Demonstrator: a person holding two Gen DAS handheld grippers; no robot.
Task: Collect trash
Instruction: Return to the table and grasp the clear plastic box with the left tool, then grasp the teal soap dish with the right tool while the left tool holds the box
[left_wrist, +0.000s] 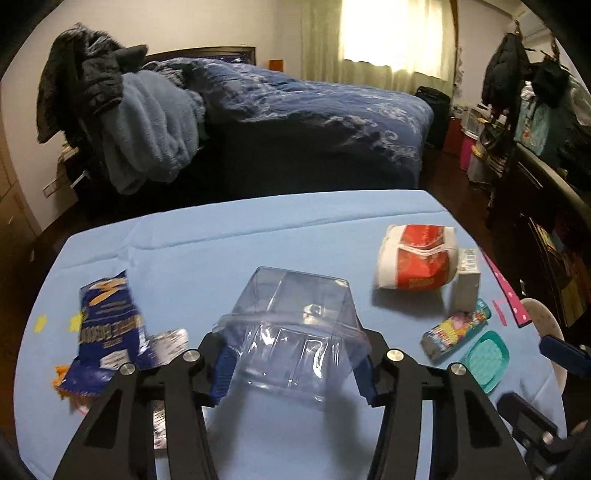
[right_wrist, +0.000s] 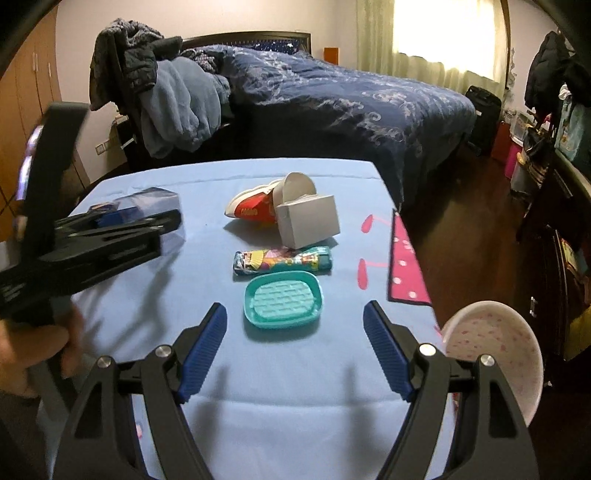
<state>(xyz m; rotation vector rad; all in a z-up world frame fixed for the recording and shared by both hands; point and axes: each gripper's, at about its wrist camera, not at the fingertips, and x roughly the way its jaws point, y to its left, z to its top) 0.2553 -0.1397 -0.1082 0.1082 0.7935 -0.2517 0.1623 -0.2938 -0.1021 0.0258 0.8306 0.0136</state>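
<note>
My left gripper (left_wrist: 293, 363) is shut on a clear plastic container (left_wrist: 291, 325) and holds it above the blue table; it also shows in the right wrist view (right_wrist: 162, 206). A blue snack bag (left_wrist: 107, 332) lies at the left. A red and white paper cup (left_wrist: 417, 258) lies on its side beside a white box (left_wrist: 467, 280), with a colourful tube (left_wrist: 456, 328) and a teal soap dish (right_wrist: 282, 299) in front. My right gripper (right_wrist: 295, 347) is open and empty, just short of the soap dish.
A pink speckled bowl (right_wrist: 495, 343) stands at the table's right edge. A pink dotted strip (right_wrist: 406, 258) lies along that edge. A bed with a blue cover (right_wrist: 351, 96) stands behind the table (right_wrist: 295, 424). Cluttered furniture is at the right.
</note>
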